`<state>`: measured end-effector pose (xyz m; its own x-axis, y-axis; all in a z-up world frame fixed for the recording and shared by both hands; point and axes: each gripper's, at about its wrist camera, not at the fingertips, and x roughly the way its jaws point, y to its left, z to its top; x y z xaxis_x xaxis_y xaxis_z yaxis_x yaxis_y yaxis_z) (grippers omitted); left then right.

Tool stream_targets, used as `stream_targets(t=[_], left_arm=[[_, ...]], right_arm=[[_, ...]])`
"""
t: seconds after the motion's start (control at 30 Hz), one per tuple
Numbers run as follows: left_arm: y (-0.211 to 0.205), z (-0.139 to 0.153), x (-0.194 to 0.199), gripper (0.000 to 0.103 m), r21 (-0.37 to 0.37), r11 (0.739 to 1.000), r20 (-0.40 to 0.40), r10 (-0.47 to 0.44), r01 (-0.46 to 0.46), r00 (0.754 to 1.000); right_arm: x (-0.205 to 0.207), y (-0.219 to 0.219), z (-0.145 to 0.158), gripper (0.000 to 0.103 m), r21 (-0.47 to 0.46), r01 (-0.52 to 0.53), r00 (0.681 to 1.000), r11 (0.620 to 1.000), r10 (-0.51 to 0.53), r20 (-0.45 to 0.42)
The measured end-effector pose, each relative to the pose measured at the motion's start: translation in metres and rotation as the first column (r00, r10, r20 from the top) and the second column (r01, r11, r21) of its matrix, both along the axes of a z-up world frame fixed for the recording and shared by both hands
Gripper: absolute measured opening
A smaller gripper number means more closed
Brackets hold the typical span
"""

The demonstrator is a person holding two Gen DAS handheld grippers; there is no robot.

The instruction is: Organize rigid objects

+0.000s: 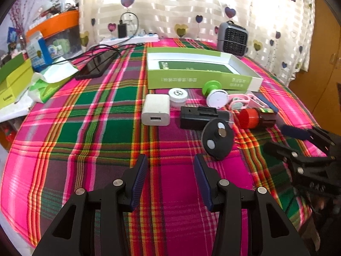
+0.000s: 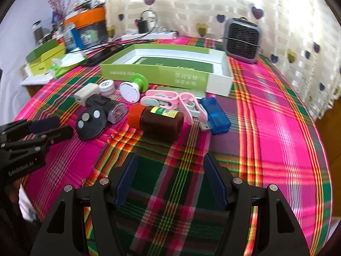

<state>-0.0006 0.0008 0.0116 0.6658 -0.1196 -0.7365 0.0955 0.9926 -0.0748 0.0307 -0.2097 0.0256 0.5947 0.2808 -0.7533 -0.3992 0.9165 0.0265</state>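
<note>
Clutter lay just in front of the green box [image 2: 162, 74]: brown bottle [image 2: 158, 120] directly ahead of the right gripper [image 2: 169, 180] (jaws wide, empty), black disc [image 1: 217, 138] just beyond the left gripper [image 1: 170, 181], likewise agape and empty.

Plaid tablecloth [image 2: 277, 106] under all; at rear, grey grille-front fan [image 2: 243, 39], white power strip [image 2: 149, 35] with black adapter [image 1: 122, 30], dark phone [image 1: 94, 67] under cables, heart-print curtain [image 2: 191, 4]; at left, orange-lidded container [image 1: 57, 24].
</note>
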Motion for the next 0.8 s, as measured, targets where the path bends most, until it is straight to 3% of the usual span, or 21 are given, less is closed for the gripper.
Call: stream_targets(t=[0.3, 0.4, 0.63, 0.8], left_arm=[[-0.005, 0.007, -0.002, 0.043, -0.093, 0.990, 0.006, -0.110, 0.110, 0.994], [-0.008, 0.009, 0.002, 0.043, -0.139, 0.980, -0.001, -0.146, 0.145, 0.989], [-0.018, 0.012, 0.018, 0.043, -0.135, 0.977, -0.001, -0.168, 0.166, 0.986], [-0.018, 0.012, 0.027, 0.043, -0.150, 0.974, -0.009, -0.172, 0.169, 0.985]], right_arm=[[0.016, 0.000, 0.018, 0.065, 0.062, -0.177, 0.983, 0.982, 0.173, 0.063], [0.029, 0.001, 0.019, 0.065, 0.107, -0.227, 0.974, 0.968, 0.224, 0.042], [0.049, -0.002, 0.015, 0.065, 0.237, -0.280, 0.954, 0.930, 0.297, -0.039], [0.051, 0.004, 0.012, 0.065, 0.190, -0.324, 0.937, 0.927, 0.342, -0.067]])
